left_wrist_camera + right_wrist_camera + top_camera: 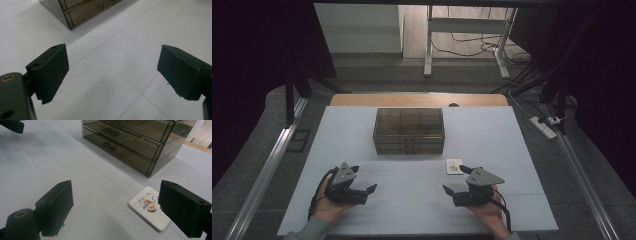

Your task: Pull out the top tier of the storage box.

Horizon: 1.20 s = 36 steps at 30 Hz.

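A smoky see-through drawer box (409, 130) stands in the middle of the white table (362, 125); its front drawers (120, 142) face me, with small dark handles. A small white card with a cartoon picture (454, 166) lies flat in front of the box's right end, and in the right gripper view the card (148, 206) sits just ahead of the right jaw. My left gripper (363, 179) rests low at the front left, open and empty. My right gripper (454, 180) is at the front right, open and empty, a short way behind the card.
The drawer box's corner (72, 12) shows at the top of the left gripper view. Beyond the table stand a wooden edge (417, 99), a white desk frame (464, 35) and floor cables. A power strip (546, 125) lies on the floor at right. Metal rails flank the table.
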Motion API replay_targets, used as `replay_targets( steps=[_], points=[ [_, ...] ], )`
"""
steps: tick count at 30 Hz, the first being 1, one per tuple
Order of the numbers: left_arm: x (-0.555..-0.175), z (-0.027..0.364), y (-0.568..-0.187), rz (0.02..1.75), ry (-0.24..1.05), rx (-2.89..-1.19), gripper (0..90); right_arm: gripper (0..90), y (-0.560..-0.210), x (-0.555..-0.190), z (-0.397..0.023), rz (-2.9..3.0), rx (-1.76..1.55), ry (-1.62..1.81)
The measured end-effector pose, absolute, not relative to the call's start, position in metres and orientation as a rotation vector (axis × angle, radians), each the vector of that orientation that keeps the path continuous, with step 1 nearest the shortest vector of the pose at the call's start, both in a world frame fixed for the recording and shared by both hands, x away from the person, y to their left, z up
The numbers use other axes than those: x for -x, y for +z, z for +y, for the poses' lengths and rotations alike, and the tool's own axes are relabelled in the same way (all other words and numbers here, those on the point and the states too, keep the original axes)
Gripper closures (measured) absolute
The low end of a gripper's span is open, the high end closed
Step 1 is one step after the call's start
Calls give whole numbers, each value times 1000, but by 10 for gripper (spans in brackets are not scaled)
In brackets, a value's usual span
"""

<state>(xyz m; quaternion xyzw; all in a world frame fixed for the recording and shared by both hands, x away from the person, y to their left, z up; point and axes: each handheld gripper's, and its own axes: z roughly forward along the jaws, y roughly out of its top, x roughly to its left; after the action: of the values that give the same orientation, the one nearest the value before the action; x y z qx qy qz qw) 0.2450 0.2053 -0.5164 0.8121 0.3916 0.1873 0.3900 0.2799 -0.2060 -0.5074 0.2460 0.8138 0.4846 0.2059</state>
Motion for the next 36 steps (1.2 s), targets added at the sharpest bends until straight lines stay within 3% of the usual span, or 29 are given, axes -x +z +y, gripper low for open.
replay_targets(
  steps=[36],
  points=[
    [-245, 204, -518, 997, 468, -2077, 107, 137, -512, -280, -170, 2282, -634, 1358]
  ],
)
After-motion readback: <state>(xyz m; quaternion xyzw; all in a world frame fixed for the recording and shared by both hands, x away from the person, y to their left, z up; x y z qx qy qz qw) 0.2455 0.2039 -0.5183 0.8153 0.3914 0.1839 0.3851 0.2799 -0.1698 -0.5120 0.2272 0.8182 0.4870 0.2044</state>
